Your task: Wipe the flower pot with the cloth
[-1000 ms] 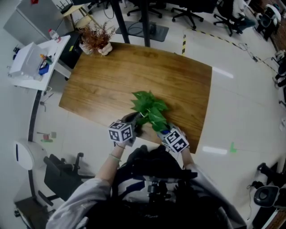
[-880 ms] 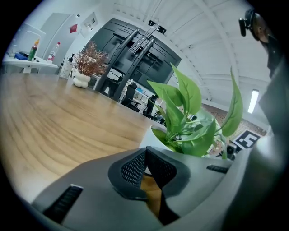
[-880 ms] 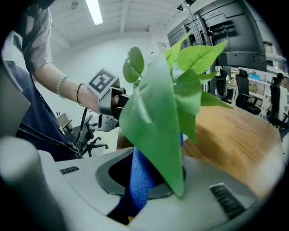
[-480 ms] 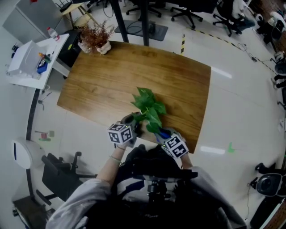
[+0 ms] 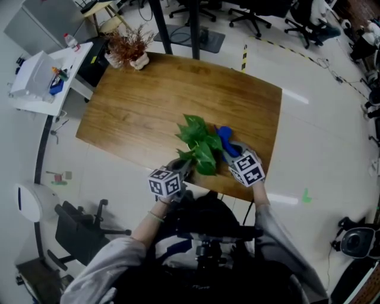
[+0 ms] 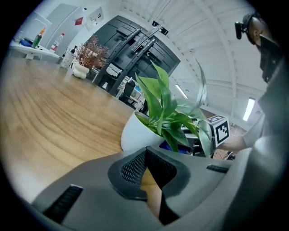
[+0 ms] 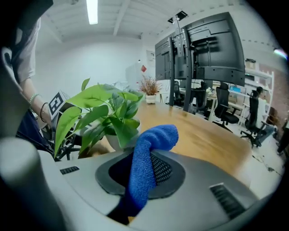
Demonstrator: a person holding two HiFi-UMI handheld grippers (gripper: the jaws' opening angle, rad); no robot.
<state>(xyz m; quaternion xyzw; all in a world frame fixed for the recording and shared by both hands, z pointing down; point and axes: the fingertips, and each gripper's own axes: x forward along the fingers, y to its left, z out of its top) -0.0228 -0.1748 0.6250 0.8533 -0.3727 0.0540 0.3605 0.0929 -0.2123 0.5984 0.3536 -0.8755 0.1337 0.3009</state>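
A leafy green plant (image 5: pixel 199 142) stands in a white flower pot (image 6: pixel 135 133) near the front edge of the wooden table (image 5: pixel 148 101). My right gripper (image 5: pixel 230 149) is shut on a blue cloth (image 7: pixel 151 151) that sticks up past its jaws. It is just right of the plant, and the cloth (image 5: pixel 224 136) is beside the leaves. In the right gripper view the pot (image 7: pixel 116 142) shows beyond the cloth, half hidden by leaves. My left gripper (image 6: pixel 146 152) is shut with nothing in it, its tips a little short of the pot's near left side (image 5: pixel 184 165).
A dried plant in a small white pot (image 5: pixel 127 50) sits at the table's far left corner. A white side table (image 5: pixel 41 77) with small items stands to the left. Office chairs (image 5: pixel 249 15) are on the floor beyond. The table's front edge (image 5: pixel 237 195) runs under my grippers.
My right gripper has carried the blue cloth from the plant's front to its right side, farther onto the table. The left gripper has shifted slightly toward me.
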